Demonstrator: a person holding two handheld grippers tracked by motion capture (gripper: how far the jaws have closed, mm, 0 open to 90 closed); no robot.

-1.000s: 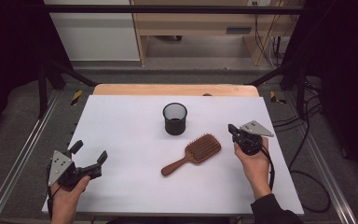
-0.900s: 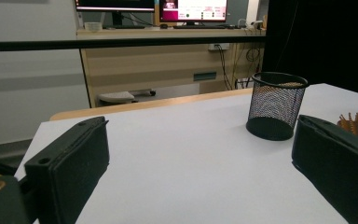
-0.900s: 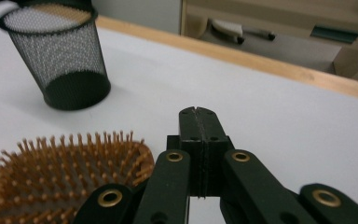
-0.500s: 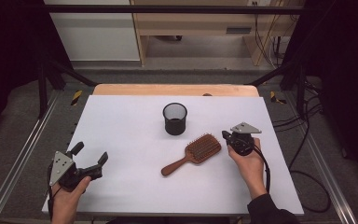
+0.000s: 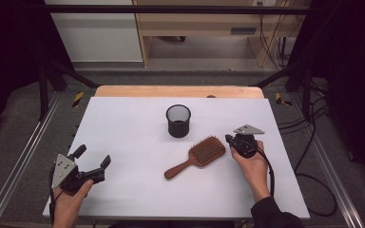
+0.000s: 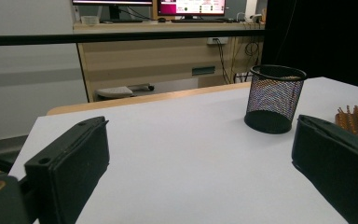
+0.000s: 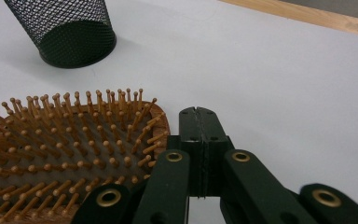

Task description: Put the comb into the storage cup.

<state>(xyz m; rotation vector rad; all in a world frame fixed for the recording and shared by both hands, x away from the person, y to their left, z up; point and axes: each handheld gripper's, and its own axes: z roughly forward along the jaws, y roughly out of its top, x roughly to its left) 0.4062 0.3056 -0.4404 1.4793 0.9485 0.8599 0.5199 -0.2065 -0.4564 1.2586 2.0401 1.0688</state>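
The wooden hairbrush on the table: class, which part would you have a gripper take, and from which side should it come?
Take the hairbrush by its narrow handle, probably from above with the jaws across it. It lies flat, bristles up, handle pointing toward the person's left; the paddle head looks wide and bristly. The open left gripper faces that end; the right gripper sits shut beside the head.

Wooden hairbrush (image 5: pixel 196 156), black wire-mesh cup (image 5: pixel 178 120)
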